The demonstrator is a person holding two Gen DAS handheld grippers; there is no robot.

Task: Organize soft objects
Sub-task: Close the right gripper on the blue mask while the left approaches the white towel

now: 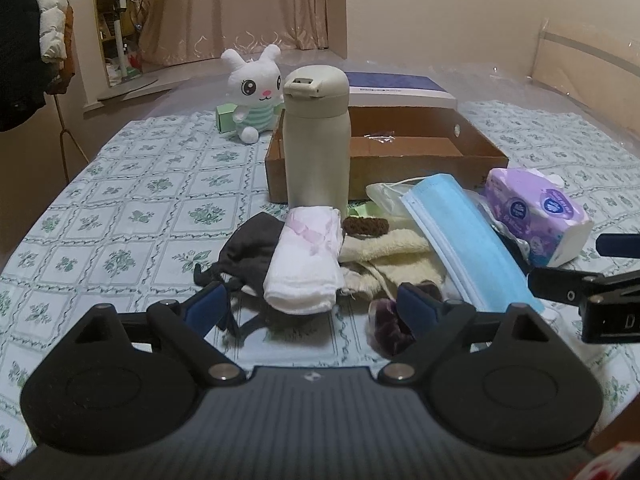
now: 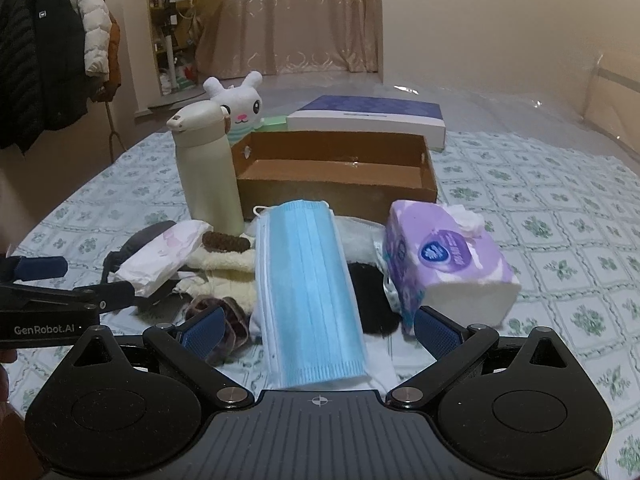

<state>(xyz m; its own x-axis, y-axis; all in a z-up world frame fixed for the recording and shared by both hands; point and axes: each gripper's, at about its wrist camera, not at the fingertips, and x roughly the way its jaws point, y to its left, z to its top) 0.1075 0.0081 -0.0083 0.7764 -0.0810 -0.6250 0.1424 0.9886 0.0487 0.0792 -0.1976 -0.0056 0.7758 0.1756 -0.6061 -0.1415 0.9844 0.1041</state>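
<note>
Hovering low over a bed covered in a pale green flowered quilt, the left gripper has its blue-padded jaws spread wide, with nothing pinched between them; a rolled white cloth lies on the quilt just ahead of the gap. The right gripper is likewise spread wide and empty, and a stack of blue face masks lies on the pile with its near end reaching in between the jaws, untouched by either pad.

The soft things sit in a loose heap near the middle of the bed, on the near side of an open cardboard box. From left to right the heap holds a dark grey fabric piece, the white cloth, a brown knitted scrunchie on a cream fleece item, a purple velvet scrunchie at the near edge, the masks, a black fabric piece and a purple pack of tissues at the right end. A cream flask stands upright against the box's left near corner. Beyond it, toward the far edge, a white plush rabbit sits beside a small green box, and a blue-and-white flat box lies behind the cardboard one. The cardboard box is nearly empty, holding only a scrap of clear wrapper.
</note>
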